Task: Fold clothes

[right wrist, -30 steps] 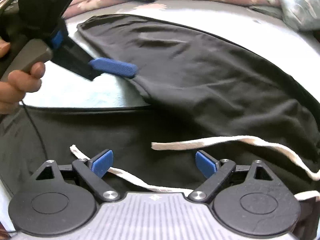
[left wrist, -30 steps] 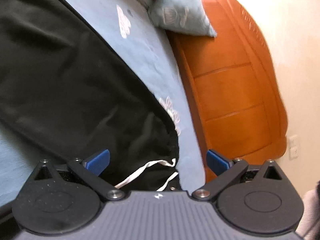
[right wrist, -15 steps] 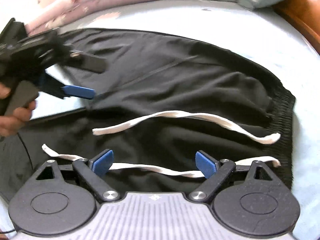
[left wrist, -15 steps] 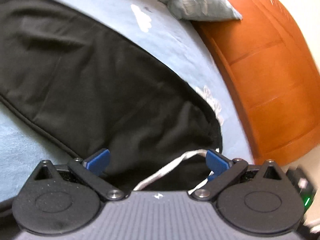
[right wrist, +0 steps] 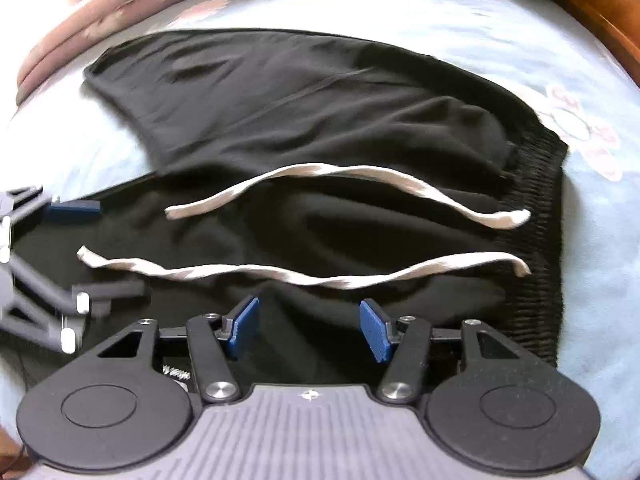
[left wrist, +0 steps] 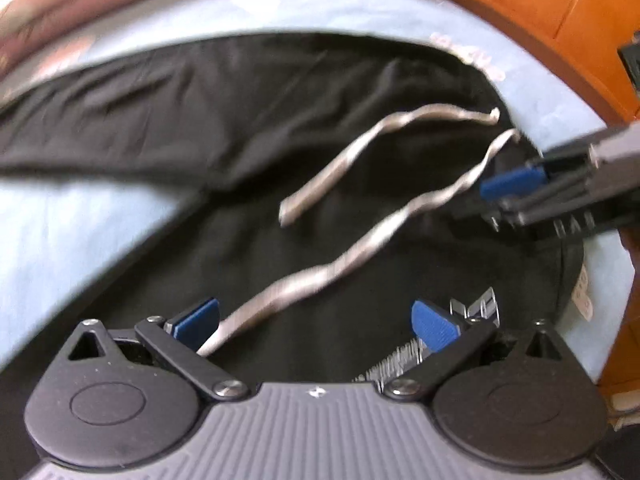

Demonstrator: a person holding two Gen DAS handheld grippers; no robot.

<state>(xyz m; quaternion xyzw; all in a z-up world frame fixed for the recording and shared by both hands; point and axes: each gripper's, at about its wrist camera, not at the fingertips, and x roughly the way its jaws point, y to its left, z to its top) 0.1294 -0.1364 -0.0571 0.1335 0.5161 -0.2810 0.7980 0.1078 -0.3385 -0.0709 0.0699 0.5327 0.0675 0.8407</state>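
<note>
Black trousers [right wrist: 320, 120] lie spread on the pale blue bedsheet [right wrist: 460, 12] before you. Your left gripper [left wrist: 316, 322] hovers over the legs, jaws apart and holding nothing. Two white drawstrings [right wrist: 344, 184] trail across the cloth. Your right gripper [right wrist: 308, 330], jaws also apart, sits by the waistband [right wrist: 536, 216].

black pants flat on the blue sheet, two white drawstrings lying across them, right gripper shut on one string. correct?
Not quite. The right gripper is open, its blue pads apart over bare black fabric and gripping neither string; the right wrist view shows it. The rest holds: black pants lie on the blue sheet, two white drawstrings across them.
</note>
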